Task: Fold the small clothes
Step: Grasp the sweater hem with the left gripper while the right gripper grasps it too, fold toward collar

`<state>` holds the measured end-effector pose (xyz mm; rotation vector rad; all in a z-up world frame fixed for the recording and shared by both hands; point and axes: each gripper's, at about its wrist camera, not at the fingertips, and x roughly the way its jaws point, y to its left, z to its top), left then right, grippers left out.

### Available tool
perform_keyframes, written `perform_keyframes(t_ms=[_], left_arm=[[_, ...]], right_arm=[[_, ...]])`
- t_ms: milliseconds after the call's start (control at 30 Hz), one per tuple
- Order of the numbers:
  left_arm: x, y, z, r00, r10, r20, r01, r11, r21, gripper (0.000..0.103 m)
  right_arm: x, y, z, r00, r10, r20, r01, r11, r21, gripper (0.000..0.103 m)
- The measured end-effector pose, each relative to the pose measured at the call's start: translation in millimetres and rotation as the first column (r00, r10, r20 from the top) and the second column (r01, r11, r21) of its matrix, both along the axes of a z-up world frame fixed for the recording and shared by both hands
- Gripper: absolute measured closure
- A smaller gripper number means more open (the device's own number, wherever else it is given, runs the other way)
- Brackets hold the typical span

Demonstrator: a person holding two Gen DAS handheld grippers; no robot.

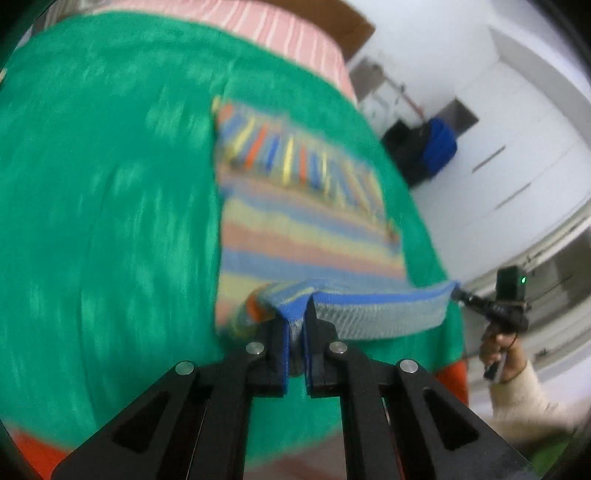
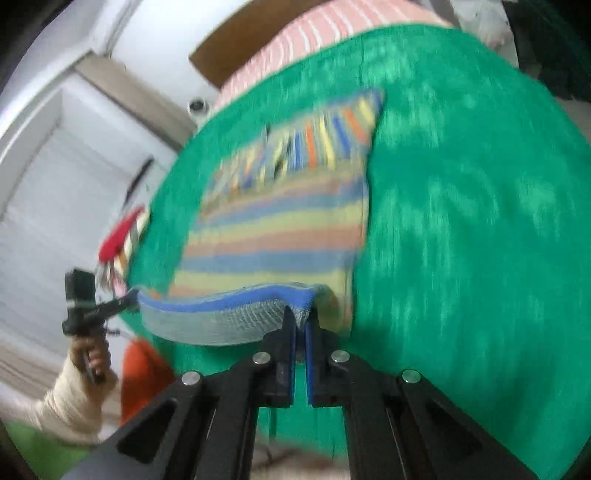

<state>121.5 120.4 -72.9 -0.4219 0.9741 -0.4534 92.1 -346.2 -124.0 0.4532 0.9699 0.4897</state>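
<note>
A small knit garment [image 1: 306,229] with blue, yellow and orange stripes lies on a green blanket [image 1: 110,203]. Its near blue-edged hem [image 1: 376,306] is lifted off the blanket and stretched between both grippers. My left gripper [image 1: 297,314] is shut on the hem's left corner, with fabric pinched between the blue pads. In the right wrist view my right gripper [image 2: 300,317] is shut on the hem's other corner of the garment [image 2: 280,229]. Each view shows the opposite gripper at the hem's far end: the right gripper [image 1: 458,290] and the left gripper [image 2: 135,295], each held by a hand in a cream sleeve.
Pink striped bedding [image 1: 288,26] lies beyond the blanket. White cupboard doors [image 1: 517,147] and a blue bag [image 1: 439,140] stand past the bed's right side. An orange cloth [image 1: 456,380] shows at the near edge. A red striped cloth [image 2: 122,236] hangs off the blanket's left edge.
</note>
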Motion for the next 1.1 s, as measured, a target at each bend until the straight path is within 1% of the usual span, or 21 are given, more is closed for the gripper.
perform_keyframes(t_ms=[100,200,267,367,433,467,500,533,600,633,700,733,767,800,833,900,933,967,1000,1067,1100], left_arm=[[71.9,-4.6,7.8,0.998,0.023,0.059,-0.025,0.999,0.040,0.099],[146.7,-4.8,1.4,0.996,0.073,0.058,-0.076,0.996,0.054,0.099],[187.9,-7.1,-5.0,0.993,0.102,0.053,-0.106,0.992,0.076,0.099],[234.3,-11.3,-21.1,0.991,0.129,0.040,-0.133,0.984,0.116,0.098],[264.5,-17.7,-40.4,0.984,0.179,0.015,-0.180,0.974,0.139,0.089],[274.4,-18.5,-49.2,0.979,0.205,-0.003,-0.202,0.968,0.150,0.073],[281.7,-16.7,-53.7,0.972,0.234,-0.028,-0.227,0.961,0.156,0.065],[283.4,-9.5,-55.4,0.962,0.269,-0.040,-0.261,0.955,0.140,0.054],[269.6,8.9,-49.6,0.950,0.312,-0.021,-0.311,0.949,0.055,0.047],[259.9,15.6,-44.7,0.949,0.315,-0.008,-0.315,0.949,0.035,0.042],[233.2,19.8,-30.4,0.957,0.287,0.046,-0.289,0.955,0.065,0.040],[221.1,17.1,-26.2,0.964,0.256,0.073,-0.262,0.962,0.083,0.038],[207.4,10.5,-23.2,0.974,0.203,0.097,-0.213,0.972,0.102,0.031],[195.6,3.0,-24.4,0.981,0.160,0.110,-0.173,0.978,0.116,0.027],[184.3,-6.5,-30.7,0.986,0.127,0.109,-0.141,0.980,0.137,0.024],[174.0,-25.0,-48.9,0.995,0.078,0.068,-0.090,0.976,0.198,0.024],[167.5,-33.3,-59.7,0.998,0.054,0.041,-0.062,0.968,0.244,0.029],[163.2,-40.2,-71.6,0.999,0.042,0.010,-0.043,0.951,0.307,0.043],[159.4,-44.0,-81.7,0.999,0.037,-0.019,-0.028,0.935,0.355,0.049],[144.0,-41.4,-82.6,0.999,0.034,0.004,-0.033,0.925,0.379,0.049],[137.5,-37.2,-79.5,0.999,0.042,0.003,-0.040,0.923,0.382,0.049]], right_arm=[[63.4,2.2,10.2,0.996,-0.041,0.073,0.042,0.999,-0.004,0.099],[139.7,5.5,14.1,0.990,-0.072,0.118,0.075,0.997,-0.019,0.099],[186.1,2.7,11.2,0.990,-0.094,0.105,0.094,0.996,-0.001,0.099],[246.8,6.6,2.7,0.987,-0.117,0.106,0.124,0.991,-0.057,0.099],[281.0,7.8,-12.1,0.983,-0.156,0.099,0.164,0.984,-0.076,0.098],[289.8,7.2,-20.3,0.981,-0.168,0.094,0.175,0.983,-0.062,0.097],[296.6,4.4,-29.5,0.980,-0.183,0.084,0.188,0.981,-0.057,0.096],[302.9,2.4,-37.4,0.976,-0.207,0.072,0.212,0.975,-0.070,0.087],[300.7,-11.7,-39.5,0.965,-0.254,0.069,0.258,0.964,-0.059,0.076],[297.3,-17.7,-33.5,0.960,-0.266,0.088,0.271,0.961,-0.059,0.074],[281.0,-21.4,-9.4,0.959,-0.242,0.151,0.263,0.954,-0.141,0.071],[274.2,-14.2,3.1,0.968,-0.187,0.165,0.219,0.953,-0.208,0.071],[269.3,-0.1,13.9,0.982,-0.095,0.161,0.136,0.954,-0.266,0.071],[266.2,15.1,19.0,0.991,-0.010,0.136,0.050,0.954,-0.294,0.071],[265.2,40.5,19.7,0.993,0.104,0.063,-0.081,0.953,-0.293,0.071],[271.8,80.5,8.5,0.975,0.212,-0.067,-0.222,0.941,-0.256,0.071],[277.3,103.7,-0.5,0.958,0.257,-0.124,-0.280,0.927,-0.248,0.071],[287.8,124.2,-11.2,0.942,0.284,-0.178,-0.322,0.915,-0.244,0.071],[303.0,143.8,-23.2,0.931,0.289,-0.223,-0.341,0.906,-0.249,0.071],[340.7,168.4,-36.8,0.943,0.240,-0.230,-0.293,0.927,-0.234,0.071],[362.8,171.0,-32.1,0.972,0.176,-0.157,-0.208,0.954,-0.216,0.072]])
